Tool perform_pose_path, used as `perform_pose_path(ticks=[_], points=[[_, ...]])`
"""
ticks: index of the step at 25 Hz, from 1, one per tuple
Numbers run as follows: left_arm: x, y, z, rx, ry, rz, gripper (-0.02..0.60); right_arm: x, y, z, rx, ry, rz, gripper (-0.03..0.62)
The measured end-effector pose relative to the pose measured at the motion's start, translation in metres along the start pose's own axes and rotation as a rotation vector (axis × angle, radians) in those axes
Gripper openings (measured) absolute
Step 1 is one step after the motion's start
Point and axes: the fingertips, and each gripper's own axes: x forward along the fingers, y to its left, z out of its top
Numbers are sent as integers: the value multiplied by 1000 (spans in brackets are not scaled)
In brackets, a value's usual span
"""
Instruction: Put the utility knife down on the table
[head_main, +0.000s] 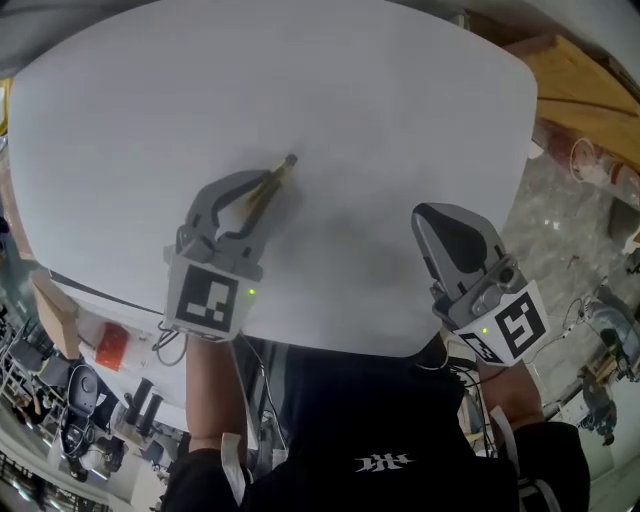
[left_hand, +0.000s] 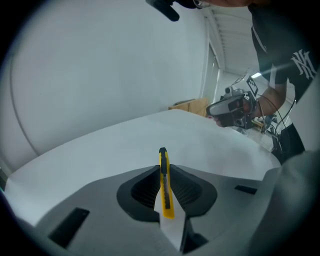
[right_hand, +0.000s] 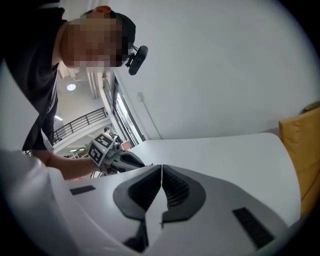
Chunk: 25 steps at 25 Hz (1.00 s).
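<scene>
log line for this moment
left gripper: shut on utility knife | right gripper: shut, empty | utility knife: held over table

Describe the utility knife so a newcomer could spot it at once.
Start at the big white table. Over its near side, the left gripper is shut on a slim utility knife whose tip pokes out ahead. Its yellow body sets it apart; the right gripper is empty.

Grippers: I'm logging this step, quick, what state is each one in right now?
Left gripper: shut on the yellow and black plastic utility knife.
Right gripper: shut, holding nothing.
</scene>
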Motion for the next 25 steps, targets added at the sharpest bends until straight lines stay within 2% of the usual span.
perform_pose_path(ticks=[5, 10, 25], points=[[5, 2, -13, 67, 71, 23, 57, 8, 2, -9, 28, -14, 17, 5], [10, 2, -14, 111, 107, 37, 58, 9, 3, -19, 36, 4, 29, 5], [14, 8, -25, 115, 186, 78, 58, 8, 4, -22, 90, -2, 41, 5]])
